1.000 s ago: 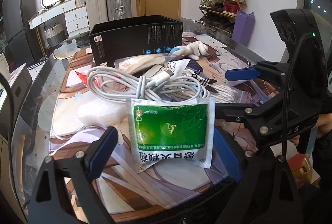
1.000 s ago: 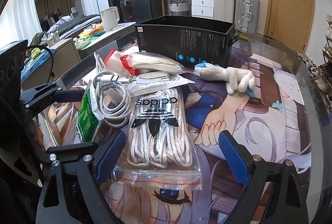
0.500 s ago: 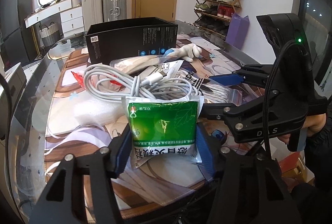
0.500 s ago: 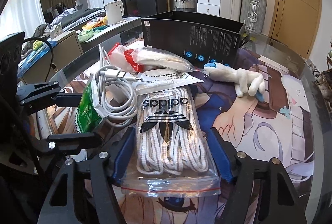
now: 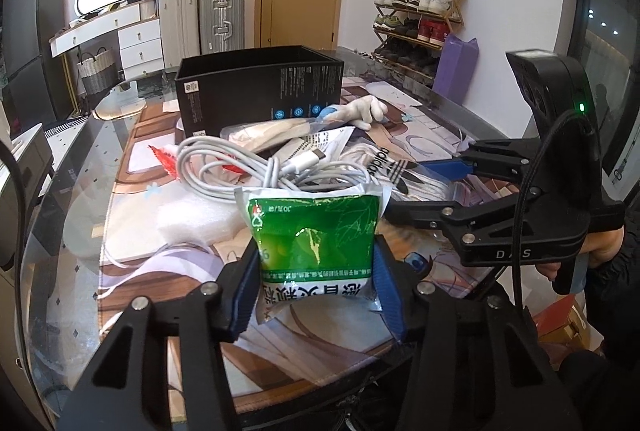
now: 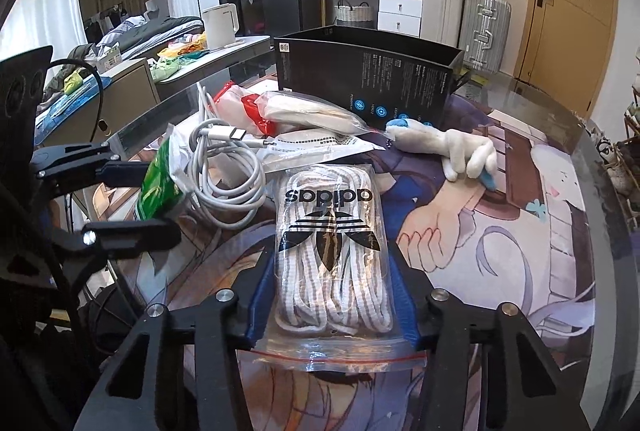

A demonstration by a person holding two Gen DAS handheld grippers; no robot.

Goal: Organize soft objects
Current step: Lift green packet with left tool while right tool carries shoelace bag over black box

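Observation:
A green foil packet (image 5: 316,231) stands tilted at the near edge of the pile. My left gripper (image 5: 316,289) has its blue pads pressed on the packet's two sides, and the jaws are still closing. A clear zip bag of white shoelaces (image 6: 328,231) with a black logo lies flat on the printed mat (image 6: 500,231). My right gripper (image 6: 332,299) straddles the bag's near end, pads against its sides, jaws also closing. In the right wrist view the left gripper (image 6: 132,197) holds the green packet (image 6: 160,183) at the left.
An open black box (image 5: 260,91) stands behind the pile. A coiled white cable (image 5: 248,167), a bagged white item (image 6: 312,111), a white plush hand (image 6: 452,147) and a white foam block (image 5: 192,219) lie around. A hand (image 5: 600,251) grips the right tool.
Both pairs of jaws have come in from wide apart onto the sides of the green packet and the shoelace bag. The packet now stands more upright and bulges between the pads.

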